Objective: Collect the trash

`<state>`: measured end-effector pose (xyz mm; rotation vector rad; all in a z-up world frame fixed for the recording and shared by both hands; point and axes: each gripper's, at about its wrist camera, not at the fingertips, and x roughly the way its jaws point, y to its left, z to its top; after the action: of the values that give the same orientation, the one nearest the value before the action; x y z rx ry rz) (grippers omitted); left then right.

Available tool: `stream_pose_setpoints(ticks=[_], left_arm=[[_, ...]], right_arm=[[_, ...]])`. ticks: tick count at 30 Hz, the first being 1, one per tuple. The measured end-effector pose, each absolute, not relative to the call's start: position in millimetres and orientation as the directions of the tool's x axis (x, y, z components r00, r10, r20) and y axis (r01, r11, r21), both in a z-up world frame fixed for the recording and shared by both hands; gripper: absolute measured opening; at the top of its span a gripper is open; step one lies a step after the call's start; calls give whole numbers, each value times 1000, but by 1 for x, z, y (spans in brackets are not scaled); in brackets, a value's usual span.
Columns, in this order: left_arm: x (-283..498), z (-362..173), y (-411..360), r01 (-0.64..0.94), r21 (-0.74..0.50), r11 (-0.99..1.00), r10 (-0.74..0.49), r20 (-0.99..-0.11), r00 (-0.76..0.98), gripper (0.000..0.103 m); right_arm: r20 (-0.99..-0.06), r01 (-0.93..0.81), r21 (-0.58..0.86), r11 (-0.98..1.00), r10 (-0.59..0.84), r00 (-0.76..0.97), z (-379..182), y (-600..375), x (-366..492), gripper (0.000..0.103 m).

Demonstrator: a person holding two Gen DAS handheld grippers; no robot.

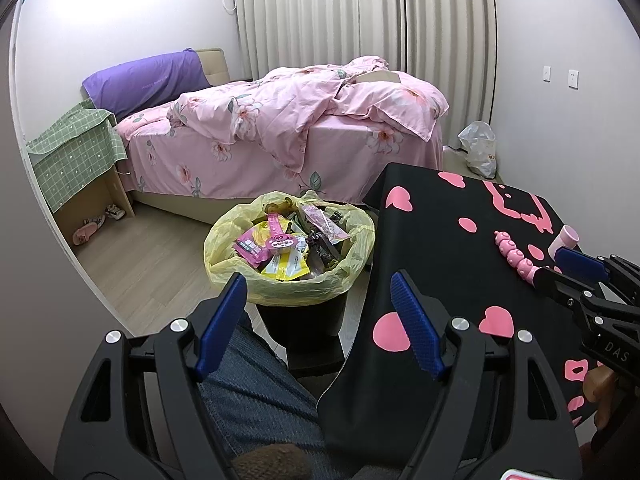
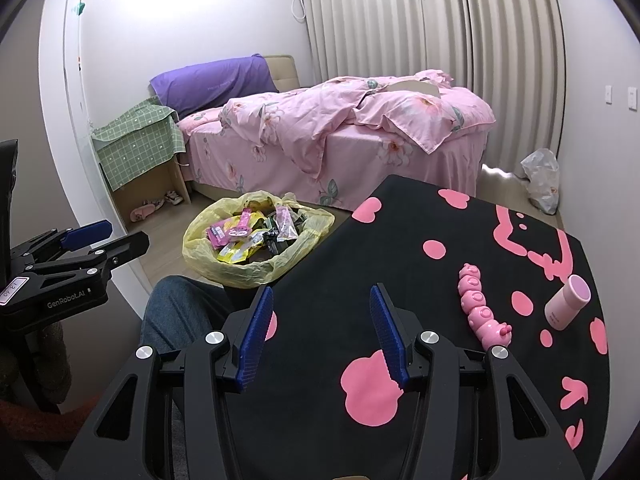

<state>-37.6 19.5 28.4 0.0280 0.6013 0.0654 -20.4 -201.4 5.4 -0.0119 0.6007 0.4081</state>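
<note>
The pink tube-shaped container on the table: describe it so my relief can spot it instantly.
Start at the black table cover with pink shapes. Near its right edge, right of the pink caterpillar toy, lies the pink container. It is a smooth plain cylinder, tipped on its side, while the toy is bumpy and segmented.

Both views are evenly and softly lit from overhead; no lamp is seen, and the closed curtains (image 1: 360,12) are not lit from behind. The walls are rendered in a cool, slightly lilac white. Shadows are faint and diffuse, the deepest being found under the bed (image 2: 340,136) and below the bin (image 1: 288,248). Small highlights are caught on the yellow bin liner, and the black tablecloth (image 2: 400,264) is rendered almost without detail. Strong fisheye distortion is present: the walls and curtain folds are bowed, and each frame is closed by a dark circular vignette at the corners. The middle distance is sharp; slight softness is seen at the nearest lower edges. No motion blur is visible.
</note>
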Motion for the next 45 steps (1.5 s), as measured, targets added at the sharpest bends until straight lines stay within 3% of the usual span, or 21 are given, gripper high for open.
stream_pose_setpoints(ticks=[38,44,45], left_arm=[[-47,34,24,-33,32,999,45,-557,829,71],[-5,13,8,69,-15,998,-61,-677,733,71],[2,9,1,93,-11,996,-75,-690,720,71]], right_arm=[[-551,-393,81,916,370,748,12,-194,-32,48],[-560,-362,125,924,367,743,9,-228,-11,49],[-557,-341,130,931,353,752,6,-242,-5,58]])
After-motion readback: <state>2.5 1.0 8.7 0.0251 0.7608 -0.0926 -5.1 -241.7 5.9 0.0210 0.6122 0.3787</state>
